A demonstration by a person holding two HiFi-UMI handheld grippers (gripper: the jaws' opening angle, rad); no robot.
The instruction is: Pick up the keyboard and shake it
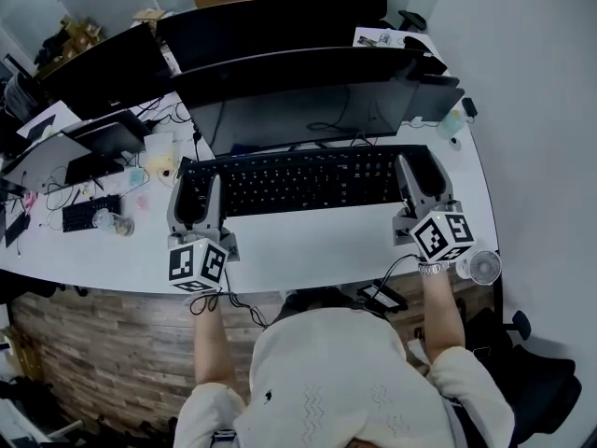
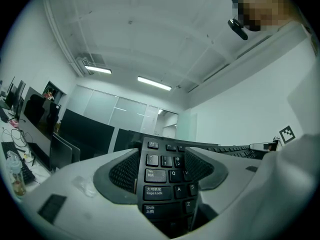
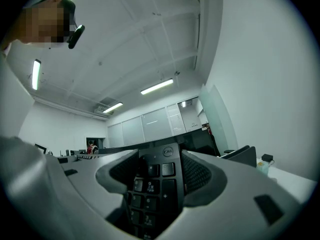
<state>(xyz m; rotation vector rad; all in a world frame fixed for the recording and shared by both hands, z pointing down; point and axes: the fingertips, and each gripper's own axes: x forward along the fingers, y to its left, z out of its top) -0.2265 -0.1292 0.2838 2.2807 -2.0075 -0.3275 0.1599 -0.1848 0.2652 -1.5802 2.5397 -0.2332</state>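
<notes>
Black keyboard (image 1: 298, 180) spans the space between the two grippers, lying crosswise in front of a dark monitor (image 1: 317, 110) above the white tabletop (image 1: 308, 250); whether it is clear of the surface cannot be told from the head view. The left gripper (image 1: 196, 192) is clamped on the keyboard's left end, and in the left gripper view its dark ribbed pads (image 2: 125, 171) press on either side of the Tab, Caps Lock and Shift keys. The right gripper (image 1: 420, 171) is closed the same way on the right end, where the right gripper view shows the number pad and a round logo wedged between its jaws. Both gripper views look up toward the ceiling lights. A small white fan (image 1: 483, 267) sits at the tabletop's near right corner, just beside the right gripper's marker cube (image 1: 442, 236).
</notes>
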